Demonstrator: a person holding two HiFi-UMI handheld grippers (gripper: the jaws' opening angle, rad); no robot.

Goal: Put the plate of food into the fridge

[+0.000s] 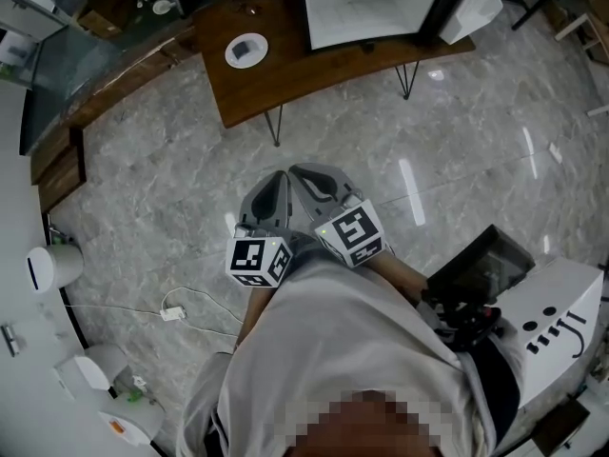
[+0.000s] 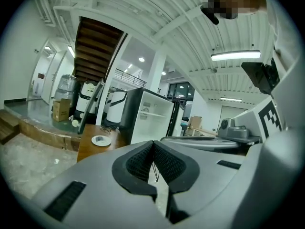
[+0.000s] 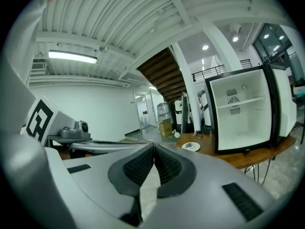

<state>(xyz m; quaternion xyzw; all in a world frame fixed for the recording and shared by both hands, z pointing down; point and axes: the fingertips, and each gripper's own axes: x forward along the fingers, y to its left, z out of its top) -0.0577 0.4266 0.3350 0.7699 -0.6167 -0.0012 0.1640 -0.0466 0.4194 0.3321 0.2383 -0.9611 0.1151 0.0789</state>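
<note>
Head view: glossy grey marbled floor [image 1: 457, 141] | brown wooden table [image 1: 285, 84] on thin metal legs | boxy fridge [image 1: 371, 8] on table, door open, white inside | 2 grey tools, left gripper [image 2: 153, 146] and right gripper [image 3: 154, 149], side by side, ribbed black jaws closed, empty | round white plate [image 1: 246, 49] on table, left of fridge, outside it.

I saw bright, even light from the long white ceiling tube lamp [image 3: 72, 57], streaky glare on the glossy grey marble floor [image 1: 411, 190], and fisheye bending with black corners in both gripper views.
</note>
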